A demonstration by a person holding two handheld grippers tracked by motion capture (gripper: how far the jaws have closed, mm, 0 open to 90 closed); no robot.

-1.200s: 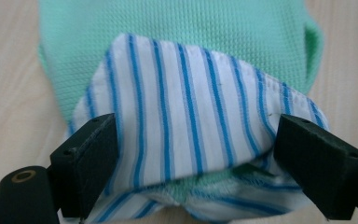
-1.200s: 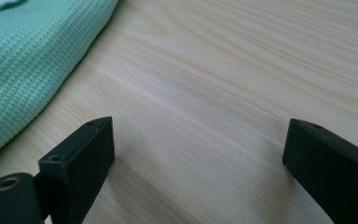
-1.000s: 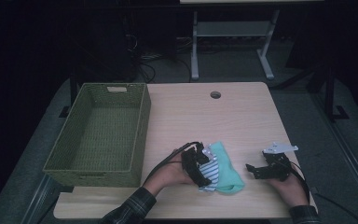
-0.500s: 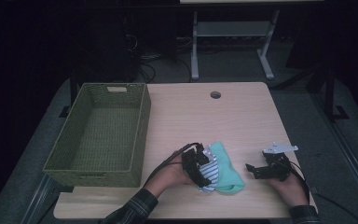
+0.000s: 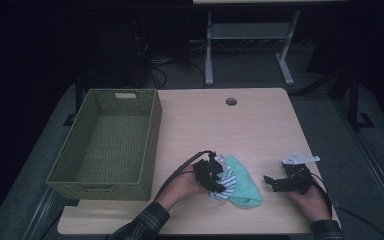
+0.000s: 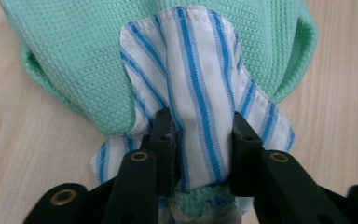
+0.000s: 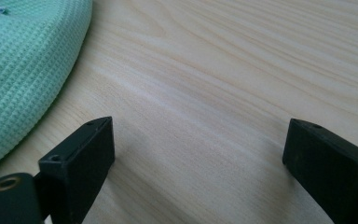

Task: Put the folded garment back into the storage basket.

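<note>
dim table (image 5: 260, 125); left gripper (image 6: 199, 128) pinches striped cloth (image 6: 200, 88), hem hidden

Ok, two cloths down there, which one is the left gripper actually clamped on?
The blue-and-white striped cloth. The left gripper has its jaws pinching a fold of it, while the green waffle-weave cloth lies beneath and behind the stripes on the table.
</note>
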